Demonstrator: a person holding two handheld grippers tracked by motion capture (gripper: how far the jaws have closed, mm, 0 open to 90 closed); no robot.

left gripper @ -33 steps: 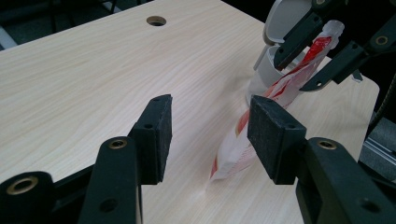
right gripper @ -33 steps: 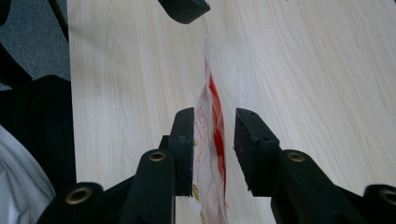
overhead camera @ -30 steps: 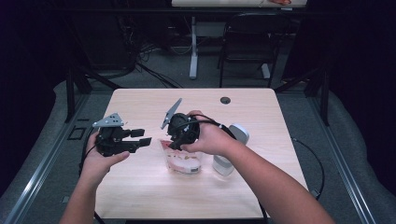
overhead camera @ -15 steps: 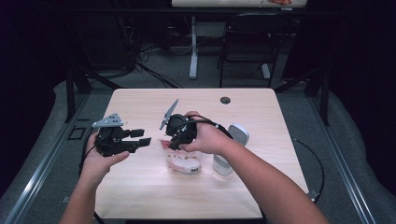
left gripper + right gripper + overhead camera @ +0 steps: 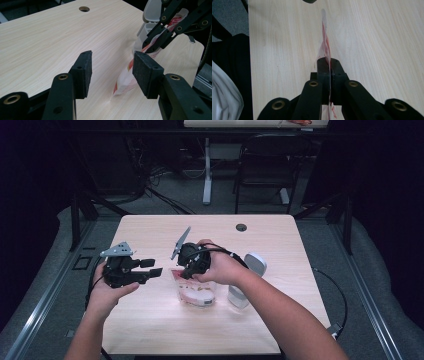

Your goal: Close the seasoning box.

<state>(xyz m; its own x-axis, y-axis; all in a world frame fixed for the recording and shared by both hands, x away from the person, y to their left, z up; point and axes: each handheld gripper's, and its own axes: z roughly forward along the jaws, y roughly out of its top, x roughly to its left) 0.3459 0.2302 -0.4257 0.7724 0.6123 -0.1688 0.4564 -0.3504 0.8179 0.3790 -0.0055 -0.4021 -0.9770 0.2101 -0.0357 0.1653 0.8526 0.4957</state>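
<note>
Right gripper [image 5: 329, 75] had just been closing and was clamped on the top edge of the bag [image 5: 196, 292]; in the right gripper view the film sat pinched flat between the pads. Left gripper [image 5: 111, 72] stood apart with nothing between its jaws, left of the bag and not touching it.

Bag sat on the table [image 5: 150, 330], near the middle of the front half, with its base on the wood and its top pulled up by my right grip. Clear film with red print; contents looked pale, but I couldn't tell what they were from the high view. A grey container [image 5: 245, 280] with its lid [image 5: 256, 262] flipped open stood just right of the bag. The cable hole [image 5: 241, 227] was well behind the bag.

Step in hand, as I read it: first pinch secured on the bag's top, second hand not yet engaged. Probably the setup for pulling the bag open, and then likely tipping it into the container.

The next move called for bringing the left gripper in toward the bag, level with the right pads, and catching only the near film layer just beside the right grip. Jaws already stood wide enough. The right had to hold firm while the left closed; otherwise the film would slip.
</note>
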